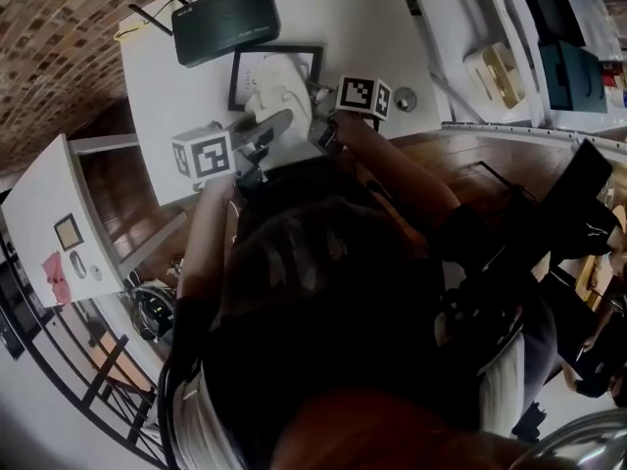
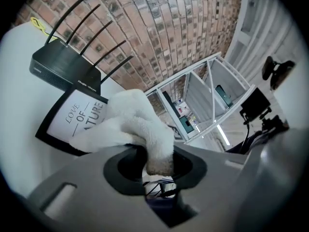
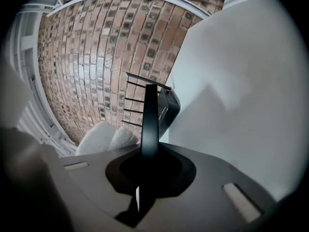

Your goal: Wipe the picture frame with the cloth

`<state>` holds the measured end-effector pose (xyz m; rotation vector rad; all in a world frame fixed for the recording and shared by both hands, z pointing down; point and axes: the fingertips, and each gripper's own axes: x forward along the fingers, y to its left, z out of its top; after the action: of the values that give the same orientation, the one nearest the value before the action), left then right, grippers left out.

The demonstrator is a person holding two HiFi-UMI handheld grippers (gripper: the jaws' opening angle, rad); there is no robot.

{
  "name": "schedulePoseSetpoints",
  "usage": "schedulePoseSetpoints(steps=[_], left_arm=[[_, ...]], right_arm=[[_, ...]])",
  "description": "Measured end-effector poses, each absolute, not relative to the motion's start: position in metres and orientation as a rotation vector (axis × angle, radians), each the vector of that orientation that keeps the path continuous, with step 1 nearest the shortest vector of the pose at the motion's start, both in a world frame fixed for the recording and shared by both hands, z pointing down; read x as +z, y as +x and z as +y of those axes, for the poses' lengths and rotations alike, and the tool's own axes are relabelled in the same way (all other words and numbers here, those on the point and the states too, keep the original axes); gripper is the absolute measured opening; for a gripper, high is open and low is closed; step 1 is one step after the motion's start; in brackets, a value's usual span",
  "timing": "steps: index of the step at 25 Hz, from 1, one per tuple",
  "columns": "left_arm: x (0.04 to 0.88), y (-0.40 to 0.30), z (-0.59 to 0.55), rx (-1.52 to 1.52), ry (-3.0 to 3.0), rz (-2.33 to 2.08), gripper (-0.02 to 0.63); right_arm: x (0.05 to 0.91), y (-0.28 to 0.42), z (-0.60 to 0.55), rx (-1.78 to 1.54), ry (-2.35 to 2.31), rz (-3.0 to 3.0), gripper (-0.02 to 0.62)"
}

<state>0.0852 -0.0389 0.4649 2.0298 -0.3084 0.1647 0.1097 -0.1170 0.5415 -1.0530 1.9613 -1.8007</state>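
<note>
A black picture frame [image 1: 238, 72] with a printed "Love of nature" sheet [image 2: 72, 117] stands tilted up on the white table [image 1: 362, 27]. In the right gripper view the frame shows edge-on as a thin black strip [image 3: 149, 115]. My right gripper [image 1: 321, 94] [image 3: 147, 166] is shut on that edge. My left gripper [image 1: 266, 127] [image 2: 157, 166] is shut on a white fluffy cloth [image 1: 281, 91] [image 2: 135, 120]. The bunched cloth [image 3: 102, 139] lies against the right part of the frame's face.
A black router [image 1: 225, 23] [image 2: 58, 69] [image 3: 170, 108] with several antennas stands just behind the frame. A small round metal thing [image 1: 405, 98] lies on the table to the right. A brick wall [image 2: 159, 28] rises behind. A lower white shelf [image 1: 59, 233] sits at the left.
</note>
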Motion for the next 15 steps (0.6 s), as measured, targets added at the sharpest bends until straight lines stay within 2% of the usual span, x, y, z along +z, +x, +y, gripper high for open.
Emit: schedulePoseSetpoints(steps=[6,15], left_arm=[[0.459,0.059,-0.064,0.101,2.039,-0.490,0.109],[0.493,-0.031,-0.093,0.212,1.980,-0.881,0.109]], right_arm=[[0.536,0.114,-0.112,-1.782,-1.012,2.063,0.008],[0.529,0.094,-0.102,-1.763,-0.972,2.324,0.008]])
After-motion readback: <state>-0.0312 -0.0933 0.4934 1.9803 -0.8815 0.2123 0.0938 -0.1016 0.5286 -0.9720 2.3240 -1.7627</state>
